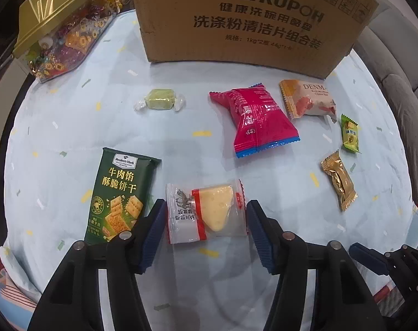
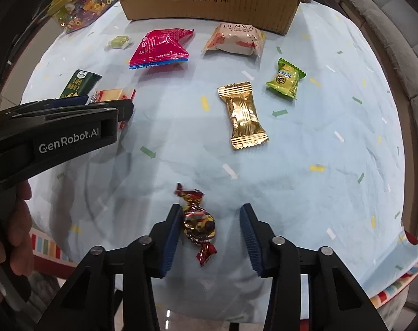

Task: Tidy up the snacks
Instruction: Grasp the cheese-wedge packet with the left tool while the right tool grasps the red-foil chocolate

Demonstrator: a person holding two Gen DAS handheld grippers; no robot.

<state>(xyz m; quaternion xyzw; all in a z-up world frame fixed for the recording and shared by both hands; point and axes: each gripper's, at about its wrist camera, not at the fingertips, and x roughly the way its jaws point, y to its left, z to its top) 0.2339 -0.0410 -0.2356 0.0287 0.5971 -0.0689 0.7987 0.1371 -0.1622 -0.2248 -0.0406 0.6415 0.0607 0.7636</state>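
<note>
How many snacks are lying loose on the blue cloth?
8: cheese snack between the left gripper fingers, red-gold candy in the right gripper, green cracker pack, green candy, red bag, Denmark pack, small green packet, gold packet.

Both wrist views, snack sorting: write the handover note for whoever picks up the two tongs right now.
Left tongs: jaws straddle the cheese-wedge packet, pads at its ends, grip not yet confirmed.
Right tongs: jaws open around the red foil twist candy; one pad is close beside it, the other stands clear.
On the blue cloth: green biscuit pack, green wrapped candy, pink bag, Denmark cheese ball pack, small green packet, gold packet.
Cardboard box stands at the back.
Done: no snack lifted. Left: all eight snacks.
</note>
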